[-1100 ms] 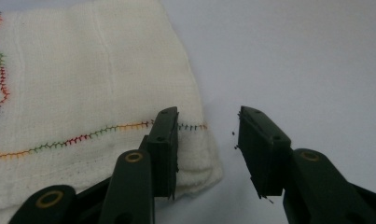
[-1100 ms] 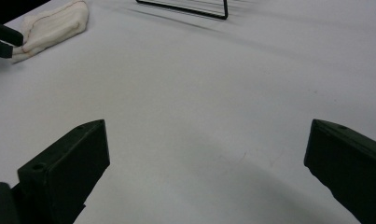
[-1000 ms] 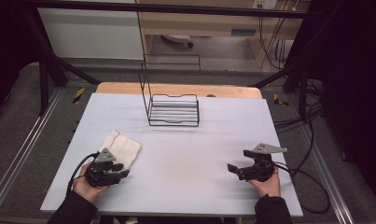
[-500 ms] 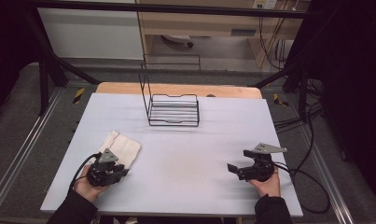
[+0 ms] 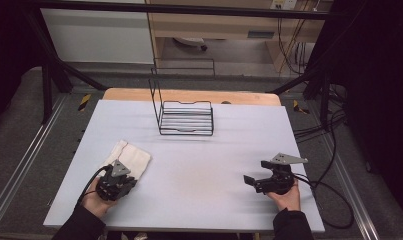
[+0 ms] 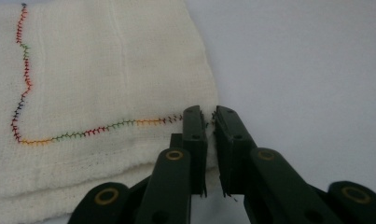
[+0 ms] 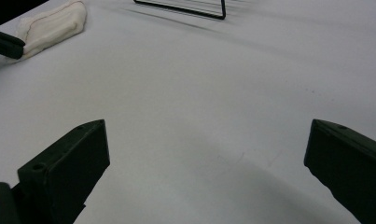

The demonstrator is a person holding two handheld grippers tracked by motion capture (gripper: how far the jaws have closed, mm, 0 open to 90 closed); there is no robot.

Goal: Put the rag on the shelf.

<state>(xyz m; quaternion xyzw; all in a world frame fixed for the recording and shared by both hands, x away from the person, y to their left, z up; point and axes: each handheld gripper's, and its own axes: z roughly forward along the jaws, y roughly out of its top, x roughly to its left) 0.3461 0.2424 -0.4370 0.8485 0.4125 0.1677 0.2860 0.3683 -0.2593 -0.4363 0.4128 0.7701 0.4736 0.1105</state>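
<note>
A: Where is the folded cloth [image 6: 106, 74] found?

B: At the table's [image 5: 199, 165] left, its right corner pinched by the left gripper [image 6: 210, 122], whose jaws have just been closing. The right gripper [image 7: 204, 154] is held spread, well apart.

A: What has changed?

B: The cloth is unmoved; it is now gripped.

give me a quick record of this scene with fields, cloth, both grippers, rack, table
cloth: folded white cloth with multicoloured zigzag stitching, lying near the table's front left corner
left gripper: left gripper, jaws have just been closing, now pinching the cloth's corner edge
right gripper: right gripper, jaws wide open, nothing between them, low over bare table at front right
rack: black wire rack, standing at the table's far middle, nothing in it
table: pale grey table top
</note>
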